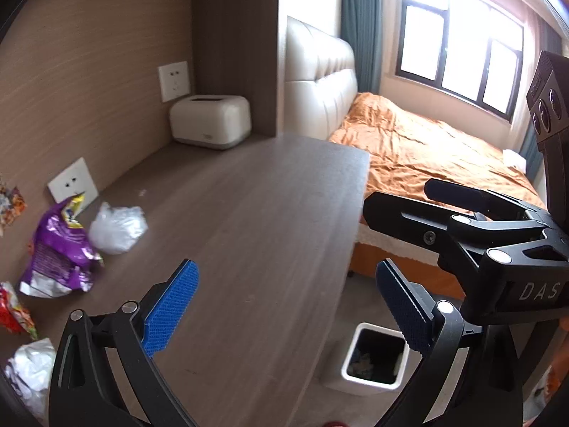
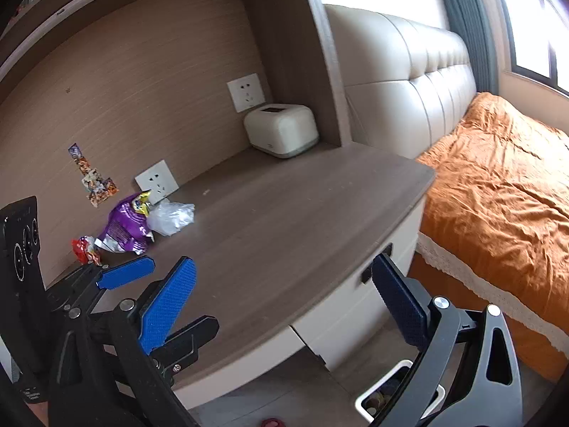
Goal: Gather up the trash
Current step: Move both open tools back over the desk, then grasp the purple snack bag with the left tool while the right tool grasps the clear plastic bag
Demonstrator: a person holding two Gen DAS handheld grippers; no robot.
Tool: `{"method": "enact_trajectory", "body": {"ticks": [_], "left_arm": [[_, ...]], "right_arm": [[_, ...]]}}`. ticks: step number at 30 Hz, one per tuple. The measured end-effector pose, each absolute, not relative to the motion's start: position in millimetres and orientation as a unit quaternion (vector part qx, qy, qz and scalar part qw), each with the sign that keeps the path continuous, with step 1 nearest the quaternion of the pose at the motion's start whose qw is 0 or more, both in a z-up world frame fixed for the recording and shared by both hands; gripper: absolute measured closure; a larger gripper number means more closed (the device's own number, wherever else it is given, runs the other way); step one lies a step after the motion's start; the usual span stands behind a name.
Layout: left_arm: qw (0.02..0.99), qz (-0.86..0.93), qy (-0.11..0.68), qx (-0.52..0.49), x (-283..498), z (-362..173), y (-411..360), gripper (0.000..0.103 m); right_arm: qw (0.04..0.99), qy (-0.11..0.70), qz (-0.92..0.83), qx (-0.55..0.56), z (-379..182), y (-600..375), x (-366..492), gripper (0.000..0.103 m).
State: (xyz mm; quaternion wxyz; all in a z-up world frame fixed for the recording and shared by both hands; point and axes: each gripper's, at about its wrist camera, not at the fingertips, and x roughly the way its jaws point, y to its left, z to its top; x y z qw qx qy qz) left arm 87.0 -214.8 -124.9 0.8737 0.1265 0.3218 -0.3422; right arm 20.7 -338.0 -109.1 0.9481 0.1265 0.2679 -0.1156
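Note:
A purple snack bag (image 1: 58, 249) lies at the desk's back left, also in the right wrist view (image 2: 126, 226). A crumpled clear plastic wrap (image 1: 117, 227) (image 2: 170, 217) lies beside it. A red wrapper (image 1: 14, 311) (image 2: 84, 248) and another crumpled white plastic (image 1: 28, 370) lie further left. A white trash bin (image 1: 373, 359) (image 2: 394, 396) stands on the floor by the desk's end, with some litter inside. My left gripper (image 1: 288, 306) is open and empty above the desk. My right gripper (image 2: 284, 299) is open and empty over the desk's front edge.
The wooden desk (image 1: 249, 220) (image 2: 284, 220) carries a cream toaster-like box (image 1: 209, 121) (image 2: 282, 128) at the back. Wall sockets (image 1: 73, 185) sit behind the trash. A bed with orange cover (image 1: 426, 149) (image 2: 498, 185) lies to the right. The right gripper's body (image 1: 480, 242) shows in the left wrist view.

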Motion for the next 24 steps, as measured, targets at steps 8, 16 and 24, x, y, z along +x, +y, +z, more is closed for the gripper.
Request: {"method": "enact_trajectory", "body": {"ticks": [8,16,24], "left_arm": [[0.903,-0.274,0.311,0.118,129,-106,-151,0.005],[0.916,-0.226,0.305,0.128,176,-114,-108,0.005],[0.916,-0.198,0.319,0.138,226,-138,-83,0.005]], "right_arm": [[0.954,0.275,-0.059,0.107,-103,-291,92,0.005],[0.951,0.294,-0.031,0.093,-115,-259,157,0.005],[0.94,0.328,-0.027,0.086,-146,-243,225,0.005]]}}
